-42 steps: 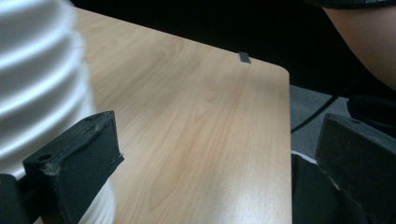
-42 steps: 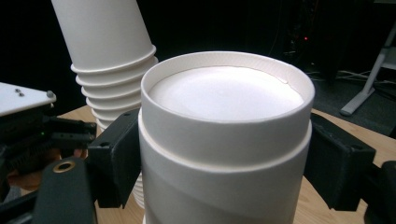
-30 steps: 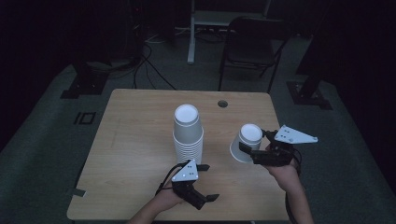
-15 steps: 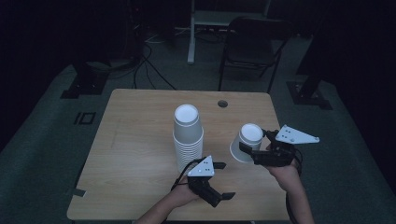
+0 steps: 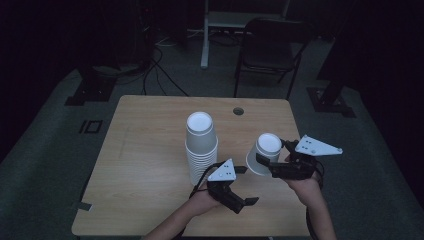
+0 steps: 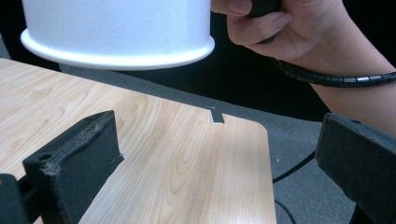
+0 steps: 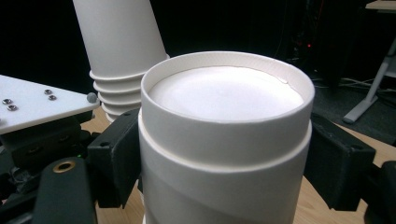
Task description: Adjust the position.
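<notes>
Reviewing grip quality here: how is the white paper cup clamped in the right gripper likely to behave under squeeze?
The paper cup, upside down in the right gripper, looks thin-walled, so probably light and easily dented. Its smooth tapered sides might slip. The stack of cups is tall, likely tippy.

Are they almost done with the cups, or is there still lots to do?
One upside-down white cup looks already taken off: the right gripper is shut on it, holding it above the table, apart from the stack of cups. The left gripper is open and empty, near the cup's rim. The stack is tall, with many rims showing, so if every cup must come off, lots is probably left.
</notes>
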Tool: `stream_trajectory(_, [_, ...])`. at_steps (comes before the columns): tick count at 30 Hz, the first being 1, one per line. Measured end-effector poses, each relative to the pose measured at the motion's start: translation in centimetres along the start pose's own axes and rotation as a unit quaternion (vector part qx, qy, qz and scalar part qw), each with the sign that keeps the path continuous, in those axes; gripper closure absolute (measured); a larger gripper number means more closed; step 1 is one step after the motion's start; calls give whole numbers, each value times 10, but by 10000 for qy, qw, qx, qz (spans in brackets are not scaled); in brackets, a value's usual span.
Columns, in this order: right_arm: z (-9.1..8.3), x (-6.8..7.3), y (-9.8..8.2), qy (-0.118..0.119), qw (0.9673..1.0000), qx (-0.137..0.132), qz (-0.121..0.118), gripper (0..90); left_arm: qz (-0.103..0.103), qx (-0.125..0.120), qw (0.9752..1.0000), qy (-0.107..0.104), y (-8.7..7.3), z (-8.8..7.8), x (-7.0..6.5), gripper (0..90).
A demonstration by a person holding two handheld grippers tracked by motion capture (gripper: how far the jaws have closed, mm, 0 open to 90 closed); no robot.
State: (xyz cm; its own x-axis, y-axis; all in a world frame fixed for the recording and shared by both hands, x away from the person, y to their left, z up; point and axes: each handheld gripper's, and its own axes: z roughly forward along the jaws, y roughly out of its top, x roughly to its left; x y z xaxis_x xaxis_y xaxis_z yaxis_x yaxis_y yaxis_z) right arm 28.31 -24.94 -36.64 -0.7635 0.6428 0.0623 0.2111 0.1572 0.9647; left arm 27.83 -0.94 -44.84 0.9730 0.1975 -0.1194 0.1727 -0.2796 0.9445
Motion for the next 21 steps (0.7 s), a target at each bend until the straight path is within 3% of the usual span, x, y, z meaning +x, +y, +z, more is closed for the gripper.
stream_trajectory(8, [2,6,2,56,10000,8,-72,208,-143,-242,9995,-164,13,5,2,4])
stream_trajectory(11, [1,5,2,81,10000,-34,-37,208,-194,-332,9991,-187,16,5,4,43])
stream_trajectory(12, [1,5,2,86,9999,-48,-20,208,-145,-366,9991,-152,16,4,4,69])
stream_trajectory(18, [-4,5,3,110,9999,-80,-14,208,-315,-675,9972,4,16,1,7,244])
stream_trajectory(19, [-5,4,3,115,9999,-96,1,208,-362,-829,9958,140,17,-2,7,244])
stream_trajectory(21, [-8,3,3,133,9998,-111,13,208,-291,-868,9954,297,19,-4,6,314])
